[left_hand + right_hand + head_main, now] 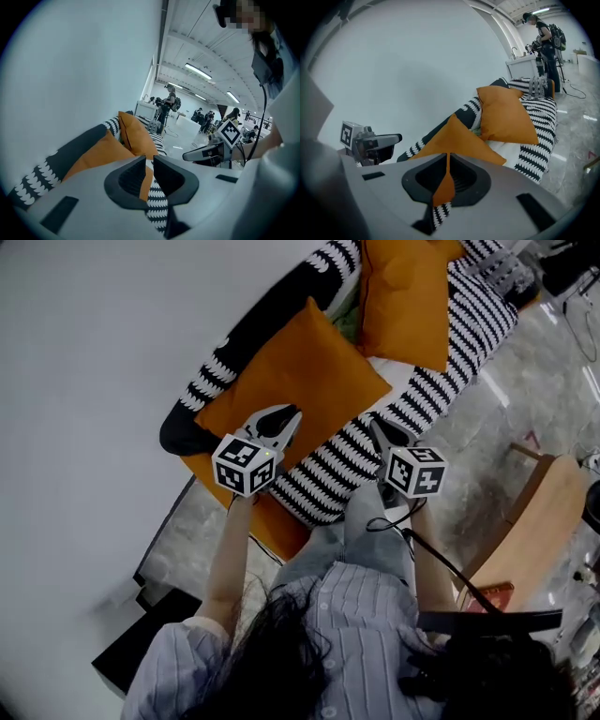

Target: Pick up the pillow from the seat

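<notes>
At the far left there is only the pale wall (84, 381), with the seat (450, 371) running along it under a black-and-white striped cover.

Your left gripper (289, 418) hangs over the near edge of the near pillow (295, 371). Its jaws stand a narrow slit apart with nothing pressed between them. In the left gripper view, the orange and the stripes seen in that gap lie beyond the left gripper (149, 159), not in its hold.

The near pillow is orange and lies flat on the seat. Its far side leans against the dark backrest (272, 306), and one corner points towards the gap between your two grippers.

Your right gripper (380, 426) is over the striped cover, just beside that pillow's right-hand corner. Its jaws are closed together on nothing. In the right gripper view, the orange behind the right gripper (448, 157) is the near pillow (459, 138) farther along.

Farther up the seat a far pillow (403, 296), also orange, rests on the stripes, apart from both grippers. To the right lies the marbled floor (506, 427), with a wooden chair (539, 521) at the right edge.
</notes>
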